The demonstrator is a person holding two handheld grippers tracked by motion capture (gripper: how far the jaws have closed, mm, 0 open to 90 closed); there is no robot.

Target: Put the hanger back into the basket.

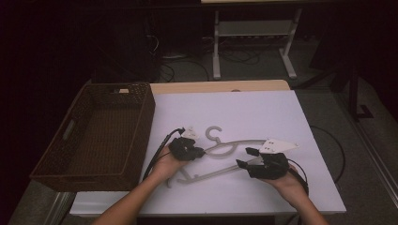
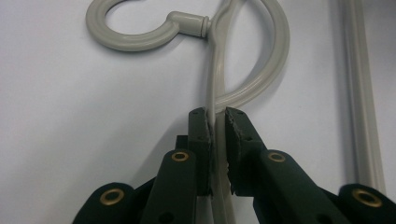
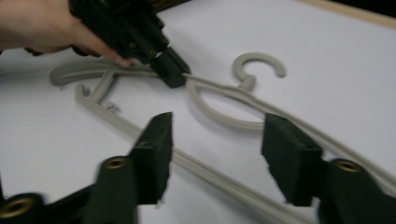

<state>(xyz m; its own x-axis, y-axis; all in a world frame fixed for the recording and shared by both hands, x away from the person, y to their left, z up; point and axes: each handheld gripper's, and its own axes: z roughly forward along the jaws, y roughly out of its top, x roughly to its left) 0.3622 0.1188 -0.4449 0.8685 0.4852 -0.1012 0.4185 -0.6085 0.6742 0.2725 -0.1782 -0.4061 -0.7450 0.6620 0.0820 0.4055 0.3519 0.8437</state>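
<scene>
Left gripper view: your left hand-held gripper [image 2: 215, 116] is pinching the hanger [image 2: 219, 84], jaws pressed onto the thin grey shoulder bar just below the neck. Straight ahead of the tips the bar runs up to the hook [image 2: 135, 37], which lies flat on the white sheet [image 2: 70, 116]. A curved loop of the hanger bends off to the right of the jaws. Further right, the hanger's straight bottom rail [image 2: 362, 93] lies on the sheet, apart from the jaws.

Right gripper view: your right hand-held gripper [image 3: 217, 144] is spread wide, nothing between the jaws. The bottom rail [image 3: 196, 165] passes under the gap; whether the tips touch it, cannot tell. Ahead and left of it sits your left hand [image 3: 42, 25] with its gripper on the shoulder bar. The hook [image 3: 259, 65] lies ahead, slightly right.

High view: left hand-held gripper [image 1: 199, 152] and right hand-held gripper [image 1: 244, 157] both sit over the hanger [image 1: 225, 149] near the middle of the counter [image 1: 225, 86]. Both of your forearms come in from below. A brown wicker basket [image 1: 70, 131] stands to the left of your left gripper, apart from it, at the sheet's left edge.
</scene>
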